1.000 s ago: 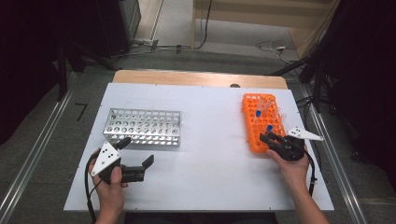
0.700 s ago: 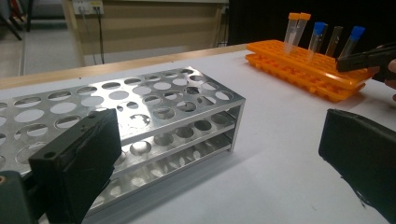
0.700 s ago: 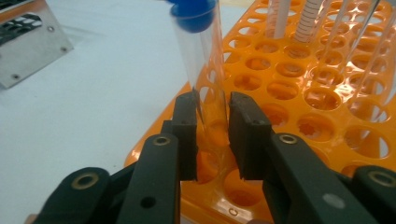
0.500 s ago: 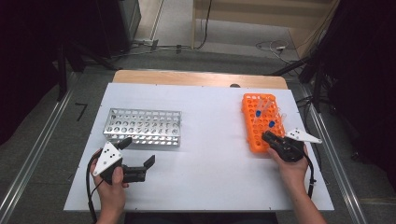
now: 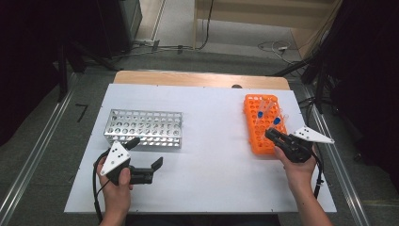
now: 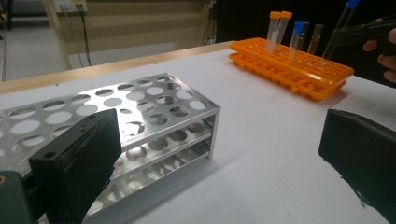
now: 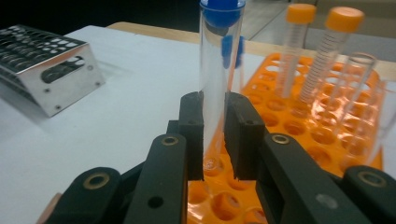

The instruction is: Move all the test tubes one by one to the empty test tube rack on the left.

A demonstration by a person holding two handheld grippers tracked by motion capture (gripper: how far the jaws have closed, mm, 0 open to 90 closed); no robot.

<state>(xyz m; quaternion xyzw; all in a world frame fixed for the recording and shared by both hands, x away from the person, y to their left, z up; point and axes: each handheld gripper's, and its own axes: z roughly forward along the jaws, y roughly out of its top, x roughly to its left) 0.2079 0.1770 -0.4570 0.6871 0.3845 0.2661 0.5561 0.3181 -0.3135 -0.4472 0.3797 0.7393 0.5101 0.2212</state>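
Note:
My right gripper (image 5: 272, 135) is shut on a clear blue-capped tube (image 7: 219, 60) at the near end of the orange rack (image 5: 256, 128). The tube tilts slightly, and its lower end is level with the rack's top holes (image 7: 280, 126). I cannot tell whether it sits in a hole. In the left gripper view the same tube (image 6: 337, 30) leans over the orange rack (image 6: 299, 74). My left gripper (image 5: 146, 154) is open and empty, lying low just in front of the silver metal rack (image 5: 143, 128), whose corner (image 6: 187, 116) stands between its jaws.
Two orange-capped tubes (image 7: 322, 51), another blue-capped tube (image 5: 259, 114) and some uncapped ones stand farther back in the orange rack. The metal rack's holes hold nothing. The white tabletop (image 5: 211, 155) lies bare between the racks, with a wooden edge (image 5: 197, 78) at the far side.
The right gripper has shifted only slightly at the orange rack's near end, still holding the tube. The left gripper has stayed put.

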